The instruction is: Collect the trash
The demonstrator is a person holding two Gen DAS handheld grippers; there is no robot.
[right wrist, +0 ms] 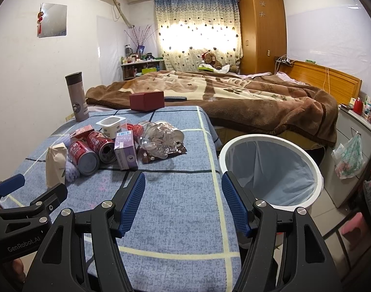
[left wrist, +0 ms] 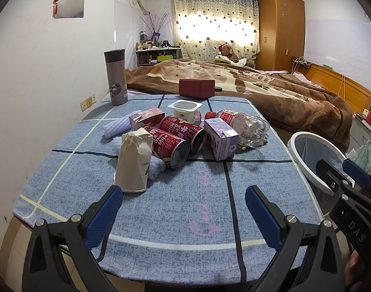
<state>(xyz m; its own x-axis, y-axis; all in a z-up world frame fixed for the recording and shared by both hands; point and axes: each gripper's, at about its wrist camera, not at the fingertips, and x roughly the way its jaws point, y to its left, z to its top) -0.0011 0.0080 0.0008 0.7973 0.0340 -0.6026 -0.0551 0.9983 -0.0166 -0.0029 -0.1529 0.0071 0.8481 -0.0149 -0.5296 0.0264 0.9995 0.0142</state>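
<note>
A heap of trash lies mid-table on the blue checked cloth (left wrist: 185, 206): a flattened paper cup (left wrist: 134, 160), two red milk cans (left wrist: 172, 146), two purple cartons (left wrist: 221, 138), a white yoghurt pot (left wrist: 184, 109), a crushed clear bottle (right wrist: 161, 138) on a brown wrapper (right wrist: 161, 157), and white foam netting (left wrist: 117, 126). My left gripper (left wrist: 184, 199) is open and empty, just short of the paper cup. My right gripper (right wrist: 183, 199) is open and empty over the table's right edge, beside the white bin (right wrist: 270, 170) lined with a bag.
A grey thermos (left wrist: 116, 77) and a dark red box (left wrist: 197, 87) stand at the table's far end. Behind lies a bed with a brown blanket (right wrist: 234, 92). A wall runs along the left. A cabinet with a hanging plastic bag (right wrist: 348, 160) is on the right.
</note>
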